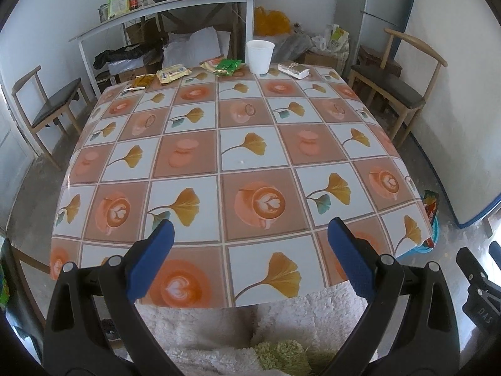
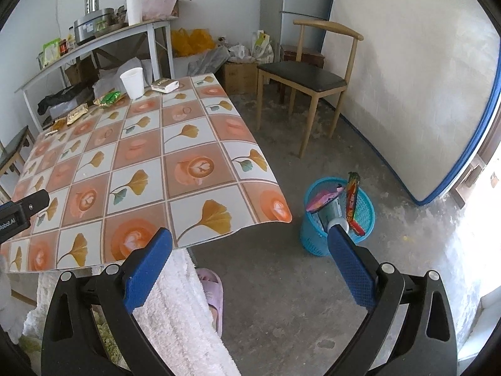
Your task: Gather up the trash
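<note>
Both your grippers, left gripper [image 1: 250, 235] and right gripper [image 2: 250, 244], hang with fingers spread and empty over the near counter [image 1: 256, 144] edge. The wrappers [image 1: 227, 66] and cup [image 1: 260, 56] lie far at twelve o'clock, straight ahead of the left; the basket [image 2: 316, 238] is at two o'clock.

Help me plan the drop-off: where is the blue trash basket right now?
The blue trash basket stands on the concrete floor off the table's near right corner in the right wrist view, already holding wrappers; the left wrist view shows only its edge past that corner.
</note>
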Tool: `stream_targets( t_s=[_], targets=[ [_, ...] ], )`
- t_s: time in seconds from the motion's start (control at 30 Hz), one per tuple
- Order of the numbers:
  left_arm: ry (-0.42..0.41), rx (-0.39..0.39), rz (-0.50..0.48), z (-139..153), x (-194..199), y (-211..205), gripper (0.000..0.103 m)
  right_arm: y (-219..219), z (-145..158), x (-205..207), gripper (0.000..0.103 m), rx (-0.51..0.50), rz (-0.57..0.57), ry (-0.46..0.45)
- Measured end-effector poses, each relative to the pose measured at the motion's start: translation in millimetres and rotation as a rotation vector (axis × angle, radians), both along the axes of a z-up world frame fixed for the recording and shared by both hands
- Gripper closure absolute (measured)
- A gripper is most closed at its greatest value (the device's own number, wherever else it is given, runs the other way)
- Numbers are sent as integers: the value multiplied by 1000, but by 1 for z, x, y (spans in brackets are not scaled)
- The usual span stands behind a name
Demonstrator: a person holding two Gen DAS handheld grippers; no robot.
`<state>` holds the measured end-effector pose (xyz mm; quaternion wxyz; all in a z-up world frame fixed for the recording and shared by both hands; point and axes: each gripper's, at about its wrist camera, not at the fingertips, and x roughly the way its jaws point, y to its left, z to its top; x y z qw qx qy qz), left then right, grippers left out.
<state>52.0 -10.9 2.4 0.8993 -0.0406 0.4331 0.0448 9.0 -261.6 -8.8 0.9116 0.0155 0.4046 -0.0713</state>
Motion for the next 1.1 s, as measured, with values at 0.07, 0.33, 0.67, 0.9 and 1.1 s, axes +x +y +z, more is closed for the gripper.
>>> stream_targets(
  t_s=[0.07, 0.33, 0.67, 0.9, 1.1],
  targets=[
    [0, 7, -4, -1, -1, -1, 9, 0, -1, 1, 7, 7, 5, 4],
    [2, 22, -30, -1, -1, -9, 9, -4, -5, -4, 7, 9, -3, 21],
    [3, 27, -74, 0, -4, -24, 9, -12, -8, -9, 7, 15, -21, 33],
    [5, 30, -78, 0, -5, -26, 9, -12, -8, -10, 7, 14, -18, 32],
    [2, 39, -85, 2, -7, -29, 9, -11, -8, -10, 7, 14, -21, 32]
  ],
)
